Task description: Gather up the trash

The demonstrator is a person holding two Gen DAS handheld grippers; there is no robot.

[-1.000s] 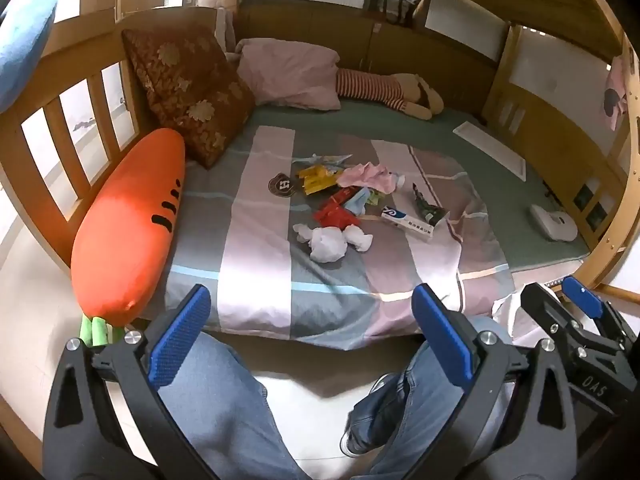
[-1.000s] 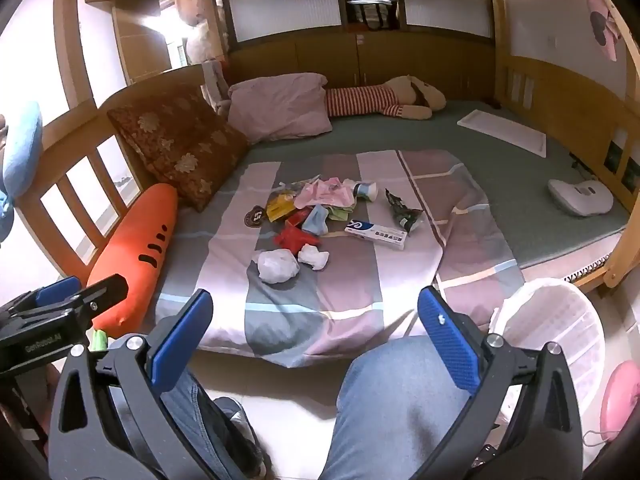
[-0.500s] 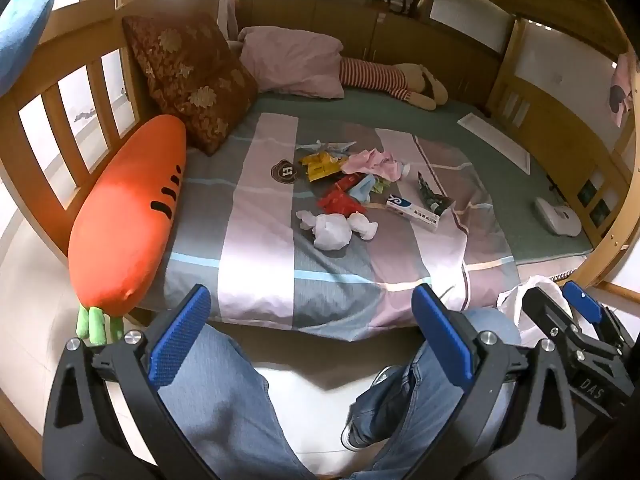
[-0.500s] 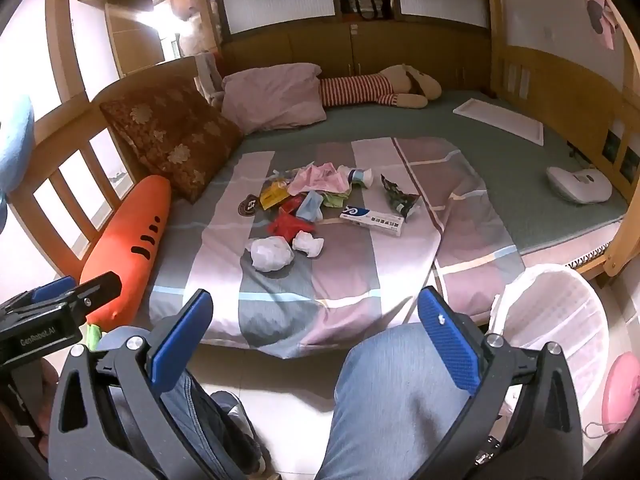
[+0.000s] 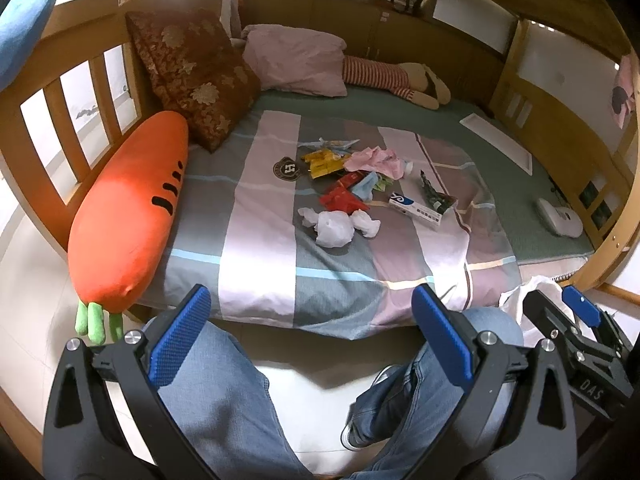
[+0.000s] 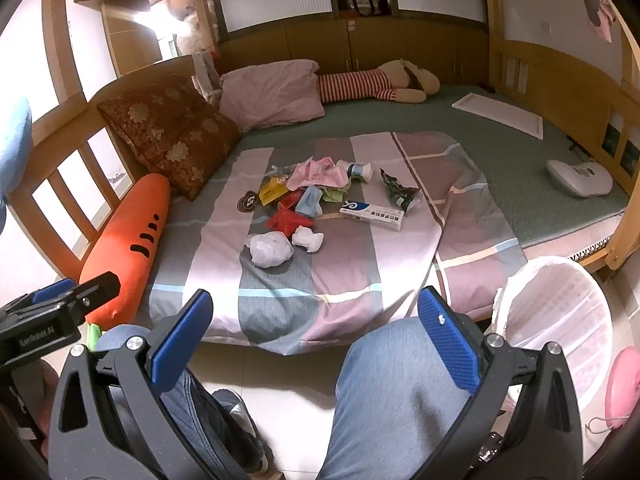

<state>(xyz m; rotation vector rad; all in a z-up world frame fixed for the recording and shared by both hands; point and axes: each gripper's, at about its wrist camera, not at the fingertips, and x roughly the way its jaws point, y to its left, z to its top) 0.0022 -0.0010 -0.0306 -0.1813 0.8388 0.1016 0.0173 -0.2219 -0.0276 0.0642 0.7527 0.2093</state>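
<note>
Left claw (image 5: 310,338): held wide above the person's jeans-clad legs (image 5: 224,408), nothing gripped; "GenRobot.AI" is read on its body in the right wrist view.
Right claw (image 6: 316,338): spread wide, empty, held over a knee; "DAS" is read on its body in the left wrist view.
Trash pile (image 5: 352,192): gathered at the middle of the striped blanket (image 5: 260,248), well apart from both claws.
Toothpaste box (image 6: 371,213): white and blue, printed with a large blue logo and small characters too fine to read; laid flat at the right of the pile.
Crumpled white plastic bag (image 6: 269,249): at the near edge of the pile, with a smaller white wad (image 6: 307,239) just beside it.
Red wrapper (image 6: 289,220): touching the white wads on their far side.
Yellow packet (image 6: 272,192): at the far left of the pile; its print cannot be read.
Pink paper (image 6: 318,176): crumpled at the far side of the pile.
Dark snack bag (image 6: 396,192): torn, just beyond the toothpaste box.
Round badge (image 5: 287,169): dark, with letters resembling "H" at its centre, seen on the blanket left of the pile.
White lined basket (image 6: 556,320): stood on the floor at the bed's near right corner.
Bed (image 6: 500,168): wooden frame with railings, green mattress cover.
Carrot cushion (image 5: 128,208): laid along the left rail.
Brown floral pillow (image 6: 168,132): leaned at the head corner beside a pink pillow (image 6: 272,92).
Striped plush toy (image 6: 372,82): laid along the far side.
Floor: pale tiles.
</note>
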